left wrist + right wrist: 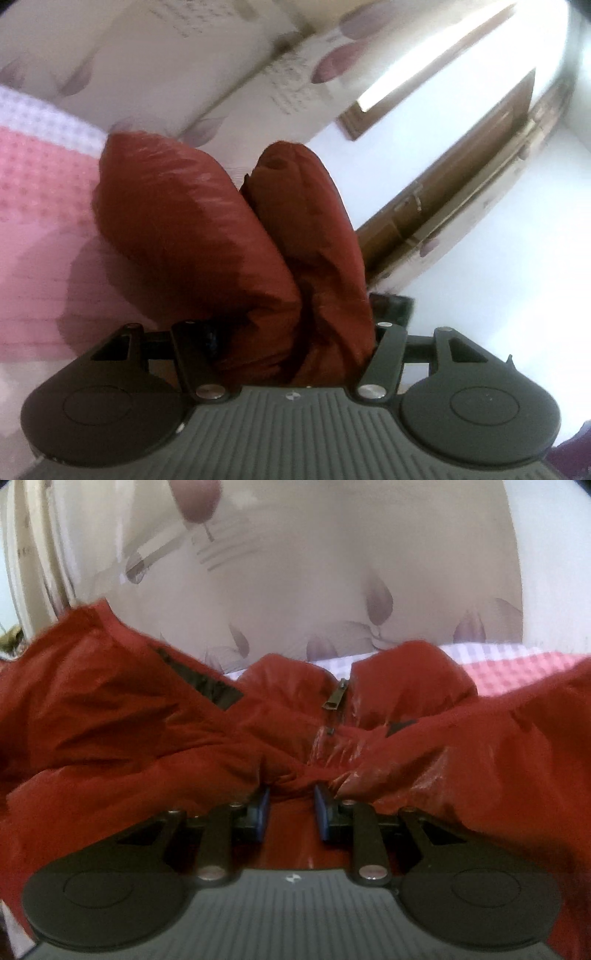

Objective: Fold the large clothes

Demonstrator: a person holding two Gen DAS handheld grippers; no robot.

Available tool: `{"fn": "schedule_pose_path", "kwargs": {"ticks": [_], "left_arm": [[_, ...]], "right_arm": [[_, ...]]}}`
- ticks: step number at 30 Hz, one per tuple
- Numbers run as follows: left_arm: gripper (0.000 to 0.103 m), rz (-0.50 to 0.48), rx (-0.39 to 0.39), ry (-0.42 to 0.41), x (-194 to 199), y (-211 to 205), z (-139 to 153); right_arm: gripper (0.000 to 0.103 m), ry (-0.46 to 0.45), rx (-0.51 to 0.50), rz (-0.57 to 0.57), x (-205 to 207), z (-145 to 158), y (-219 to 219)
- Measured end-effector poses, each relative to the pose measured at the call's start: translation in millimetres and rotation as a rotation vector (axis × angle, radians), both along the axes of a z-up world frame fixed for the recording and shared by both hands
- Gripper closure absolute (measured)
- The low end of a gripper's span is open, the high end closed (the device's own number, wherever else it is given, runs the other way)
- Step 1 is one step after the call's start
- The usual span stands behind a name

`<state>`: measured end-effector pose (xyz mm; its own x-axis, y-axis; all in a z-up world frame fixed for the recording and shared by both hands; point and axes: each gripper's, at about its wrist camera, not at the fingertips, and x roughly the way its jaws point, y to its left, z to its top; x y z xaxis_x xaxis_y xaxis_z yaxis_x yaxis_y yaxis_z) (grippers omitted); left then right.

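One red puffer jacket (110,716), with one zipper pull (337,696), lies over one checked bed cover (40,177); each hand-held gripper, left (291,328) and right (291,801), clamps its fabric.

Jacket (110,720) bunched on the bed (517,664), zipper (337,696) central; curtain (295,572) behind the bed.

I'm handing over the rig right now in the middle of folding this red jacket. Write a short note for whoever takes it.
Left tongs: shut on a thick bunch of the red jacket, held above the pink checked bedcover.
Right tongs: shut on a pinched fold near the zipper.
Done: both ends gripped, the jacket is zipped at least up to the visible pull.
Left: it is still bunched and unfolded. Lay it flat on the bedcover, fold it, then let go.
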<state>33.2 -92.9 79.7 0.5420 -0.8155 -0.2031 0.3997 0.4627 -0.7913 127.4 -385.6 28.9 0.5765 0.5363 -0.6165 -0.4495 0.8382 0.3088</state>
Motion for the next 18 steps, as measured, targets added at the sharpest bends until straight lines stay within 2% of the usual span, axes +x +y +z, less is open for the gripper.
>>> {"fn": "schedule_pose_path", "kwargs": {"ticks": [4, 8, 13, 18], "left_arm": [[0.037, -0.018, -0.027, -0.001, 6.8, -33.4, 17.4], [0.027, -0.023, -0.014, -0.063, 8.0, -70.7, 32.9], [0.017, 0.009, -0.019, -0.131, 3.3, -112.3, 33.2], [0.017, 0.047, -0.019, -0.187, 0.3, -129.0, 28.7]], "right_arm": [[0.079, 0.034, 0.078, -0.027, 4.1, -5.8, -10.5], [0.08, 0.075, 0.187, -0.056, 7.1, -13.2, -28.0], [0.081, 0.124, 0.312, -0.088, 9.5, -22.3, -48.0], [0.081, 0.176, 0.409, -0.101, 12.2, -28.7, -63.4]]}}
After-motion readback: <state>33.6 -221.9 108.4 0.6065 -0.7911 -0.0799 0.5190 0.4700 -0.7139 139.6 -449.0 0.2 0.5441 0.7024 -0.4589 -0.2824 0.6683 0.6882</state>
